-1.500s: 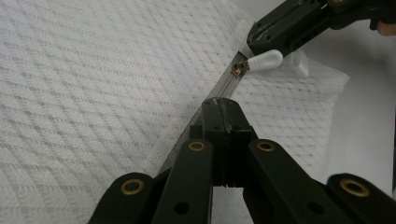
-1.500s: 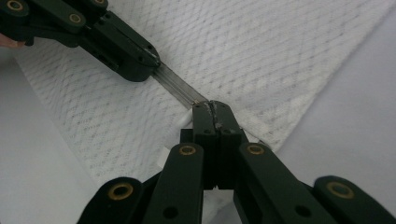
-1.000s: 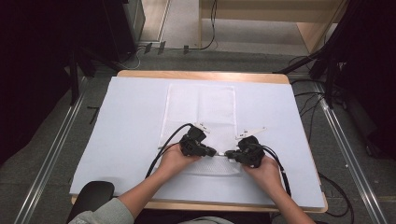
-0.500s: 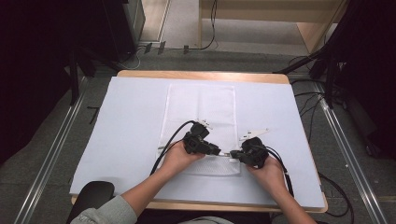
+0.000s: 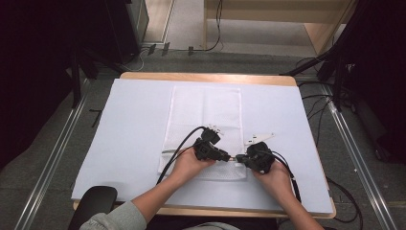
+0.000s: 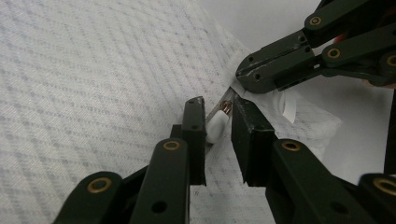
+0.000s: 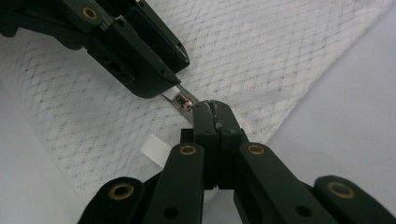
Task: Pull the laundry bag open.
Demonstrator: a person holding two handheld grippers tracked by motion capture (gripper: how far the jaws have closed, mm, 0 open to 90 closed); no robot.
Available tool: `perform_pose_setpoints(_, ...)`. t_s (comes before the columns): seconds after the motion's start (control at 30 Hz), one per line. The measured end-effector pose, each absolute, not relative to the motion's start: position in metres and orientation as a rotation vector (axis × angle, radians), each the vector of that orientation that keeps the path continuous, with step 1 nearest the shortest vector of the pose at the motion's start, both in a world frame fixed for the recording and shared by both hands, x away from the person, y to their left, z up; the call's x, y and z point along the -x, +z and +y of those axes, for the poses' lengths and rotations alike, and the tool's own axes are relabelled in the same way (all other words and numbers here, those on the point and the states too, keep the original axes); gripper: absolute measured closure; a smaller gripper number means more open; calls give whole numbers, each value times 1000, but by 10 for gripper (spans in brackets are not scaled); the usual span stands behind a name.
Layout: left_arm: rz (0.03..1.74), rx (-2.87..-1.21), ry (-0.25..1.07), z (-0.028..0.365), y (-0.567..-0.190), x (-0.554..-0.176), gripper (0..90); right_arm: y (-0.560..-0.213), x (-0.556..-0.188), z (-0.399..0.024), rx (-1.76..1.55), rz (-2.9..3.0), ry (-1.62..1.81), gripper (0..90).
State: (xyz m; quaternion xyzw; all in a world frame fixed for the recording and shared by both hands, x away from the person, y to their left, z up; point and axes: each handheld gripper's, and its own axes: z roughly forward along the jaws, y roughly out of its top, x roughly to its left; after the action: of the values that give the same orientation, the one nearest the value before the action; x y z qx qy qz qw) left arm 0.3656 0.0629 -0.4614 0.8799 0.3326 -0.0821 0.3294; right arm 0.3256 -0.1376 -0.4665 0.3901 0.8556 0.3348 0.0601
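Right gripper view: right gripper (image 7: 215, 108) clamped on small metal clip (image 7: 183, 101).

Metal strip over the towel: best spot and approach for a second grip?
Probably the white end, from the side away from the right gripper, which is shut on the other tip: it sticks out and is thicker than the metal strip.

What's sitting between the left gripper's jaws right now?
In the left gripper view, a small white-tipped metal piece sits in the gap of the left gripper; the right gripper clamps its far end over the white cloth.
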Motion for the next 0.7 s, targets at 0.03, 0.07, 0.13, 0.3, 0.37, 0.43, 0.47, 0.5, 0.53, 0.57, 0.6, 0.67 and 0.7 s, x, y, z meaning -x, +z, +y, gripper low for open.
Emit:
perform_pose_setpoints(0.03, 869, -2302, -200, 62, -461, -365, 799, -466, -325, -137, -1183, 2589, 1013, 900)
perform_pose_setpoints(0.07, 868, -2302, -207, 62, -461, -364, 800, -466, -325, -137, -1184, 2587, 1010, 900)
perform_pose_setpoints(0.13, 871, -2313, -207, 62, -460, -363, 800, -466, -325, -137, -1179, 2587, 1010, 900)
perform_pose_setpoints(0.3, 877, -2291, -246, 64, -457, -362, 768, -466, -325, -137, -1175, 2586, 1007, 900)
perform_pose_setpoints(0.37, 877, -2292, -251, 65, -457, -362, 764, -466, -325, -137, -1178, 2587, 1005, 900)
perform_pose_setpoints(0.43, 879, -2298, -261, 63, -459, -362, 765, -466, -325, -137, -1172, 2586, 1008, 900)
perform_pose_setpoints(0.47, 875, -2294, -273, 63, -461, -362, 770, -466, -325, -137, -1174, 2587, 1008, 900)
perform_pose_setpoints(0.5, 882, -2284, -286, 63, -462, -362, 771, -466, -325, -137, -1174, 2586, 1006, 900)
perform_pose_setpoints(0.53, 887, -2278, -276, 62, -463, -361, 772, -466, -325, -137, -1177, 2586, 1003, 900)
perform_pose_setpoints(0.57, 887, -2277, -279, 61, -463, -361, 774, -466, -325, -137, -1179, 2586, 1002, 900)
perform_pose_setpoints(0.6, 886, -2275, -282, 61, -463, -361, 774, -466, -325, -137, -1179, 2586, 1002, 900)
perform_pose_setpoints(0.67, 876, -2281, -253, 64, -461, -362, 772, -466, -325, -137, -1178, 2586, 1003, 900)
perform_pose_setpoints(0.7, 882, -2278, -232, 66, -459, -363, 765, -466, -325, -137, -1175, 2586, 1005, 900)
